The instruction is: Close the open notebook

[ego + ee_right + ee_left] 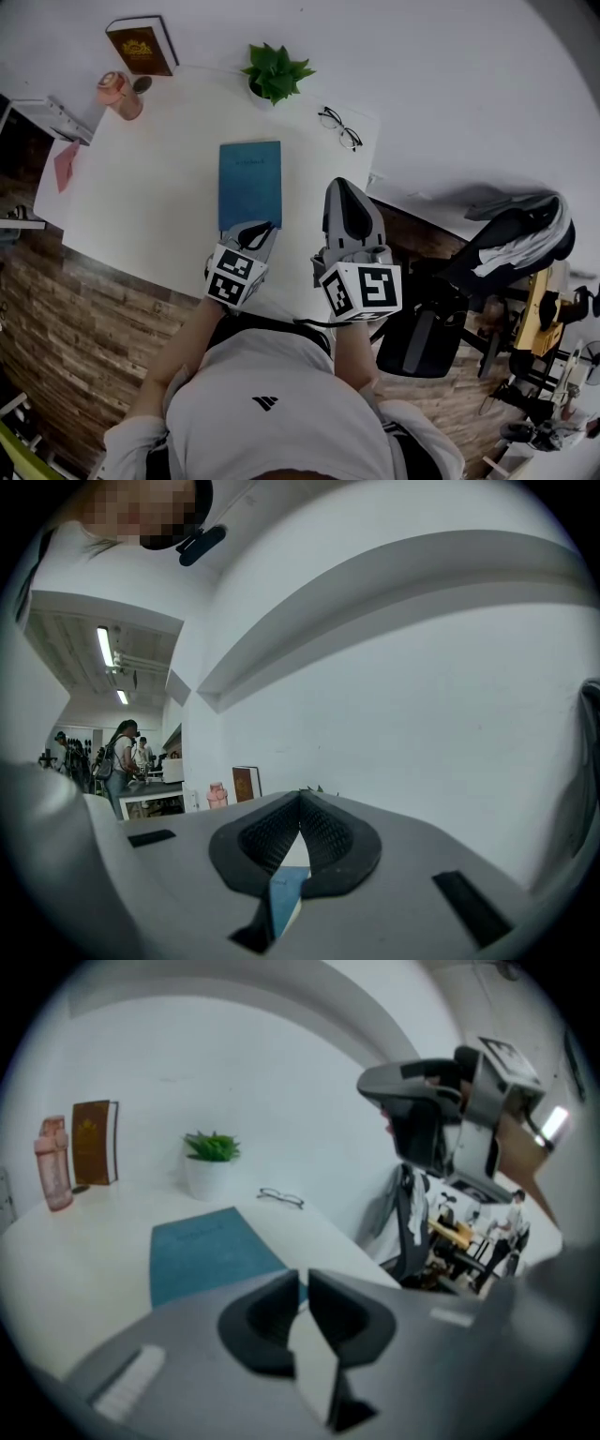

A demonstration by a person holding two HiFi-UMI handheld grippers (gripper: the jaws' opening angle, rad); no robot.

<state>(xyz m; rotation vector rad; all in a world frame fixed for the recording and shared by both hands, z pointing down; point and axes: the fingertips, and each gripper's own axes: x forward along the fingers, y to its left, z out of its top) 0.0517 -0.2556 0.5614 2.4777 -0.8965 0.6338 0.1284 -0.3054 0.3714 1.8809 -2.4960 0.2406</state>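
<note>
Showing a notebook (250, 183) closed and flat at the middle of a smooth white table (150, 206), with a matte teal cover, rectangular, long side running away from the person. Holding the left gripper (251, 232) low at the notebook's near short edge, grey moulded shell tapering to dark rubbery pads; seen in the left gripper view (303, 1279) with jaws drawn to a thin slit and nothing pinched between, teal cover (211, 1251) just beyond the tips. Keeping the right gripper (345, 192) just beside the notebook's right edge, tilted up toward the wall; seen in the right gripper view (300, 797) with ribbed black pads meeting at the tips, empty, and a sliver of teal showing under them. Ringing the far side of the table: a leafy green plant (275, 71) in a white pot, thin-wired glasses (339, 127), a brown hardback book (141, 45) standing upright, a pink bottle (120, 94).
</note>
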